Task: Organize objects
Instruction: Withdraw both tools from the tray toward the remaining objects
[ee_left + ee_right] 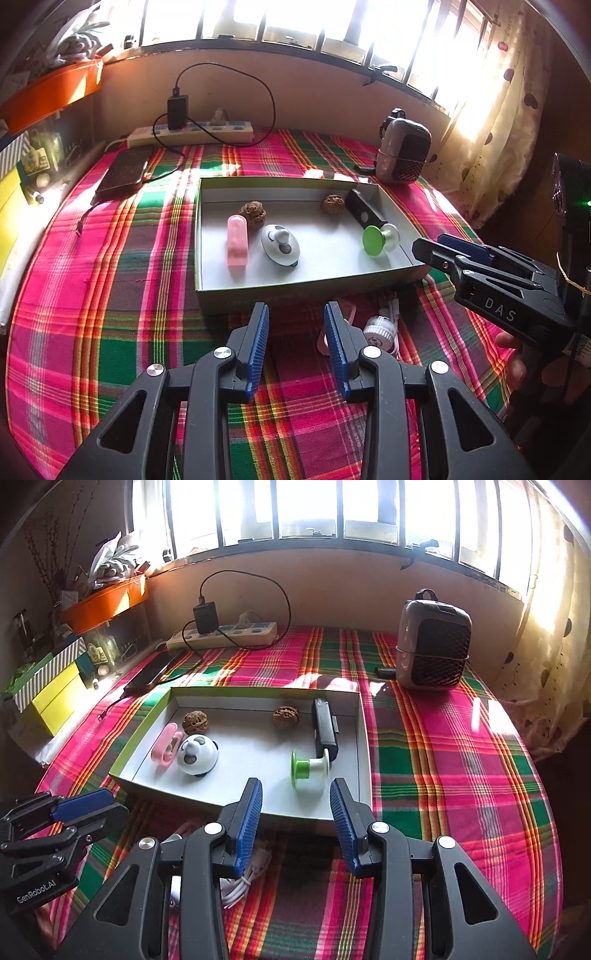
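A shallow grey box point(295, 286) point(364, 746) lies on the plaid cloth. It holds a pink case point(237, 240) point(168, 747), a panda-faced dome point(279, 243) point(197, 755), two walnuts point(253, 212) point(285, 716), a black device point(364, 214) point(325, 731) and a green-and-white spool point(378, 238) point(308, 768). My left gripper point(295, 310) point(110, 805) hovers open just before the box's near wall, nothing between its blue pads. My right gripper point(295, 788) point(430, 245) is open and empty at the box's near right corner.
In front of the box lie a white round cap point(378, 334), a pink item point(351, 314) and a coiled white cable point(240, 882). Behind it are a power strip point(192, 133), a phone point(123, 171) and a grey heater-like unit point(434, 646). Boxes point(55, 698) line the left edge.
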Motion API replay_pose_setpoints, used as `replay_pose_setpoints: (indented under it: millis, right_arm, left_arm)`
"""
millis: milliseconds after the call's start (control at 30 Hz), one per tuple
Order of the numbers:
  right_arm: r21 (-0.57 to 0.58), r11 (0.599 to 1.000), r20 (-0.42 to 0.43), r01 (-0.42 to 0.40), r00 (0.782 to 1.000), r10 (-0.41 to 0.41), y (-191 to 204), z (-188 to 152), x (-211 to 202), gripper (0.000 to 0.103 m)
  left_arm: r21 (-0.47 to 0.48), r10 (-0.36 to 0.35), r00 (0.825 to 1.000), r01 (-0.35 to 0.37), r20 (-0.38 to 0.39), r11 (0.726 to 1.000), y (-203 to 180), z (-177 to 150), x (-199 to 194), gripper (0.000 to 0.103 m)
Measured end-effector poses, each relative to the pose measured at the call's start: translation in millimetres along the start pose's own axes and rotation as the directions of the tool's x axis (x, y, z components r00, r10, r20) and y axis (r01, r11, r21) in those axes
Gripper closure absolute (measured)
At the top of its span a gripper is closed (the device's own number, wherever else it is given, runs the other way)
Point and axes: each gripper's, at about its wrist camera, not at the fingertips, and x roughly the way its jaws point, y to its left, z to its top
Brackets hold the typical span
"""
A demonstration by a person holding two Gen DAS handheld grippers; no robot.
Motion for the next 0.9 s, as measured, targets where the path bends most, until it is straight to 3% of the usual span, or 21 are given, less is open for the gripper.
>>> replay_pose_setpoints:
  millis: [500,900]
  right_arm:
    - [0.054,0.998,-0.018,0.023,1.0,-0.022,-20,-40,-15,0.063]
    - [0.067,0.997,-0.027,0.028,0.999,-0.027,-25,-53,-24,0.063]
  left_arm:
    - [0.092,-0.074,0.995,0.08,-0.071,0.992,-31,-31,6,0.074]
    - [0.132,-0.06,0.992,0.074,-0.112,0.988,-47,-36,24,0.074]
